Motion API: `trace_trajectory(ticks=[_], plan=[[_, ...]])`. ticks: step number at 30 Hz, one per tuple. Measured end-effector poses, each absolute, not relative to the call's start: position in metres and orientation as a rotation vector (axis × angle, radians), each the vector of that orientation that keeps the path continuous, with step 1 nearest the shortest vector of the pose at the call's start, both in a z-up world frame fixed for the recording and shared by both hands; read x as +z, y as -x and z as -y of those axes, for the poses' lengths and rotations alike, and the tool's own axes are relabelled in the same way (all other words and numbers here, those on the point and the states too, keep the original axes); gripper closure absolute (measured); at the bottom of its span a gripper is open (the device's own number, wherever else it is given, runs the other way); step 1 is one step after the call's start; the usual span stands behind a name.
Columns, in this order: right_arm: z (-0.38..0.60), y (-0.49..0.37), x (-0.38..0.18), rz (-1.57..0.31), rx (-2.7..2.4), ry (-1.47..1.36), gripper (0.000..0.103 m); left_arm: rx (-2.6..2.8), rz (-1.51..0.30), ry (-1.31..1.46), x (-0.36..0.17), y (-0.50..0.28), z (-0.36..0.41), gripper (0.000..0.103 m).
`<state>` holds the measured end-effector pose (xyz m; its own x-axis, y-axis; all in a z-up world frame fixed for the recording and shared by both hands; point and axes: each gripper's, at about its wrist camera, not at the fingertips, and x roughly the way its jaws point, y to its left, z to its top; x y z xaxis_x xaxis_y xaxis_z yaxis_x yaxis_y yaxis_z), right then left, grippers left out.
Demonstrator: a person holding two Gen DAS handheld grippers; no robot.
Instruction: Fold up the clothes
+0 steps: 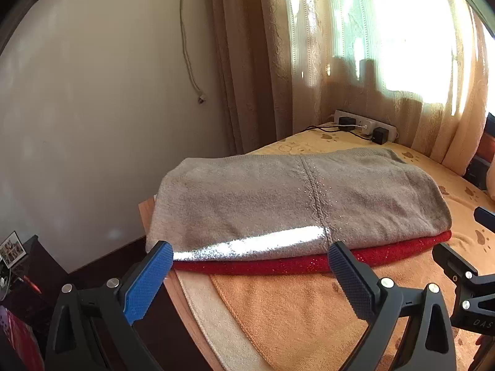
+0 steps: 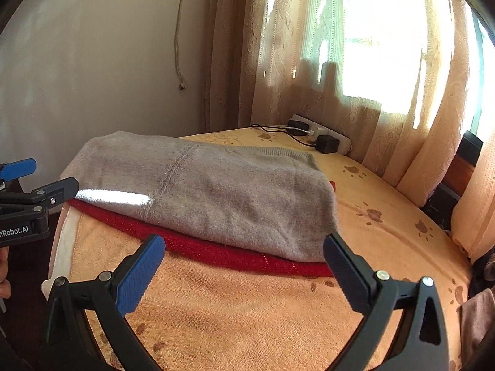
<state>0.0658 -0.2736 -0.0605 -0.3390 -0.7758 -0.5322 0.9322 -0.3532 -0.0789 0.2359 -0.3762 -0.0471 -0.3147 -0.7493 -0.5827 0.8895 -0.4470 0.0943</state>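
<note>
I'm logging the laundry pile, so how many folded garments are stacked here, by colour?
Grey: 1, the grey sweater on top.
Red: 1, the red garment beneath it, only its edge showing.
Total: 2 folded garments, stacked on the orange towel. Both the left gripper and the right gripper are open and hold nothing.

The table was wooden, its edge bare at 8 o'clock. An orange towel printed with brown paw marks covered the top, a cream cloth beneath it. On the towel lay a red garment, and toward 1 o'clock a white power strip.
</note>
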Motion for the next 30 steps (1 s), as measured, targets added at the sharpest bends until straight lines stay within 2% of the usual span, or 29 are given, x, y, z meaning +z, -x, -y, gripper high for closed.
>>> trace_trajectory(ticks=[30], plan=[[0.286, -0.058, -0.096, -0.527, -1.887, -0.584, 0.0, -1.943, -0.347, -0.789, -0.087, -0.216, 0.387, 0.001]])
